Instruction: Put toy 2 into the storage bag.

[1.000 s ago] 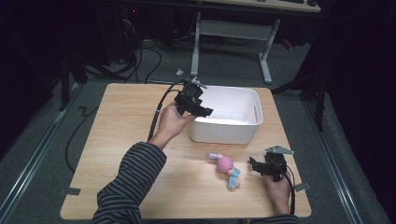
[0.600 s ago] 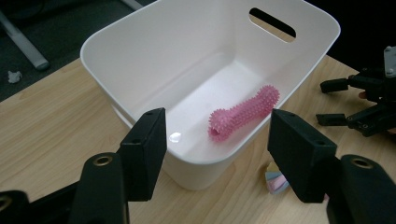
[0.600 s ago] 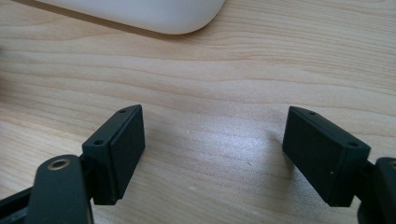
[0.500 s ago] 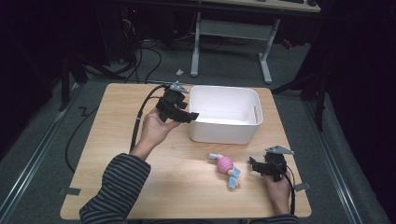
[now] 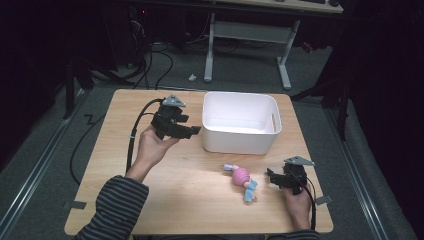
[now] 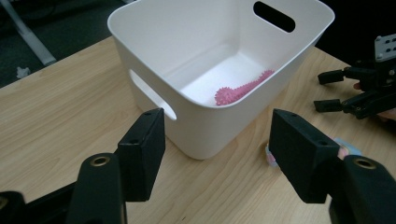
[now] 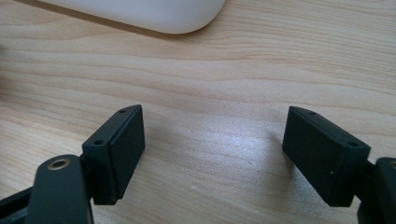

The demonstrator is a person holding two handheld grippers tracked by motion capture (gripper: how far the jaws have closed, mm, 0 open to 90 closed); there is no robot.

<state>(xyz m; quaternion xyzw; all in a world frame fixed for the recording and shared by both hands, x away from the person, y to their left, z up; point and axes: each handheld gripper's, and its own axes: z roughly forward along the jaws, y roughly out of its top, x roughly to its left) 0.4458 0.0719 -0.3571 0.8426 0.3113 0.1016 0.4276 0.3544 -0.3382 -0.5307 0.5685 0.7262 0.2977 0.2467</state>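
Note:
A white bin (image 5: 239, 136) stands at the table's far middle, and a pink spiky toy (image 6: 243, 88) lies inside it. My left gripper (image 5: 194, 131) hovers just left of the bin (image 6: 210, 126), pointing at its side wall. It is open, its jaws have just been opening, and nothing is between them. A pink and blue toy (image 5: 243, 181) lies on the table in front of the bin. My right gripper (image 5: 272, 178) rests to the right of that toy, open and empty (image 7: 212, 154), its fingertips apart from the toy. The right gripper (image 6: 327, 91) also shows in the left gripper view.
The wooden table (image 5: 150, 200) has bare room at its left and front. A corner of the bin (image 7: 154, 11) lies beyond the right jaws. Cables (image 5: 131, 145) trail from the left gripper. A desk frame (image 5: 250, 30) stands on the floor behind the table.
My left hand has drawn back from over the bin's left rim, moving left and toward the person. The right gripper and the toy on the table have not moved.

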